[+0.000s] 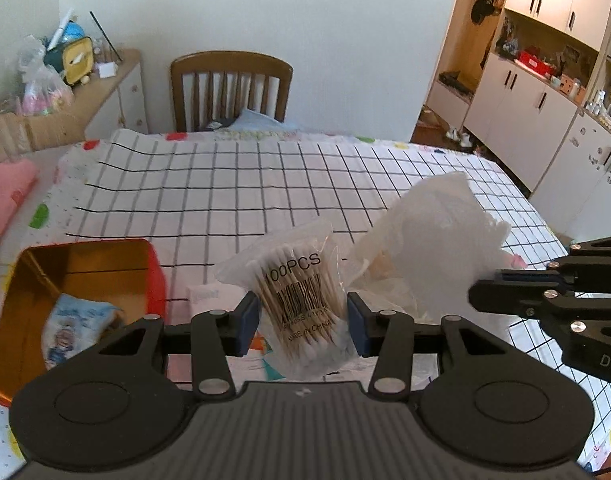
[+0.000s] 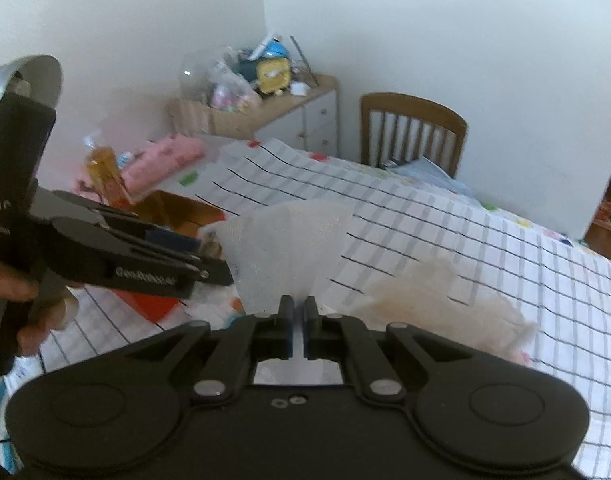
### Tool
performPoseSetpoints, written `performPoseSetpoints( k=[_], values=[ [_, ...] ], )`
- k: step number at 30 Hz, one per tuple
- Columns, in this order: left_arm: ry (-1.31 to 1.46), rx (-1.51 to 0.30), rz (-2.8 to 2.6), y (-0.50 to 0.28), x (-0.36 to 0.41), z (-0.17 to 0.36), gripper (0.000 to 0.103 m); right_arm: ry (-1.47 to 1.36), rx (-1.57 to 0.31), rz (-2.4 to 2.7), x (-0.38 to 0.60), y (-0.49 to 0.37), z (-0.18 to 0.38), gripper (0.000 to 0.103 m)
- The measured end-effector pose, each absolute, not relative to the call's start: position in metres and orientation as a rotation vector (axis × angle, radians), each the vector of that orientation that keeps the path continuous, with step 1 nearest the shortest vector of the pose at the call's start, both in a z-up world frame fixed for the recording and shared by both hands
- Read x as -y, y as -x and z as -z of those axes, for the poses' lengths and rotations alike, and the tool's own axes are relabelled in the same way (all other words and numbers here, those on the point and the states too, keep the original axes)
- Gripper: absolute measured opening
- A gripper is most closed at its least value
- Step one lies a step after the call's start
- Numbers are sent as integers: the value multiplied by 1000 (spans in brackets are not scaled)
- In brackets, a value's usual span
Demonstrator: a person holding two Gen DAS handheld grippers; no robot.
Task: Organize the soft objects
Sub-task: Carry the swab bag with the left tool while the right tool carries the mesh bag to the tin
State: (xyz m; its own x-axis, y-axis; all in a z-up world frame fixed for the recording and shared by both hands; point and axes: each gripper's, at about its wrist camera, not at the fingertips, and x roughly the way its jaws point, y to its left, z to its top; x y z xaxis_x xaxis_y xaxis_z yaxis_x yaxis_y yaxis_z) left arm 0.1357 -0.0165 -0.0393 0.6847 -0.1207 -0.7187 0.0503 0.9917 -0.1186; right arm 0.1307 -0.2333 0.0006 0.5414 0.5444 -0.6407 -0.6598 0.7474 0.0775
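Observation:
My left gripper (image 1: 303,312) is shut on a clear packet of cotton swabs (image 1: 301,280) printed "100PCS", with the blue pads pressing both sides. The packet hangs above the table. My right gripper (image 1: 471,292) comes in from the right, holding a translucent white bag (image 1: 429,224). In the right wrist view the right gripper (image 2: 298,304) is shut on the gathered edge of that white bag (image 2: 289,244), which fans upward. A pale blurred bulk (image 2: 437,296) of it trails to the right. The left gripper (image 2: 221,264) is at the left, held by a hand (image 2: 29,320).
An open tin box (image 1: 33,264), gold inside and red outside, sits at the left of the checked tablecloth (image 1: 245,184) with a blue-and-white tissue pack (image 1: 77,320) in it. A pink towel (image 1: 5,196) lies further left. A wooden chair (image 1: 231,88) stands behind the table.

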Motion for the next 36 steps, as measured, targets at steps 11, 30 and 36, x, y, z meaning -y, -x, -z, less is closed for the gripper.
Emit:
performPoseSetpoints(
  k=[11, 30, 36],
  values=[
    [108, -784, 33, -116, -41, 21, 46, 163, -688, -810, 169, -129, -18, 4],
    [109, -822, -59, -113, -149, 33, 46, 82, -786, -812, 63, -157, -4, 4],
    [105, -846, -74, -119, -172, 44, 46, 6, -812, -785, 41, -181, 0, 4]
  ],
)
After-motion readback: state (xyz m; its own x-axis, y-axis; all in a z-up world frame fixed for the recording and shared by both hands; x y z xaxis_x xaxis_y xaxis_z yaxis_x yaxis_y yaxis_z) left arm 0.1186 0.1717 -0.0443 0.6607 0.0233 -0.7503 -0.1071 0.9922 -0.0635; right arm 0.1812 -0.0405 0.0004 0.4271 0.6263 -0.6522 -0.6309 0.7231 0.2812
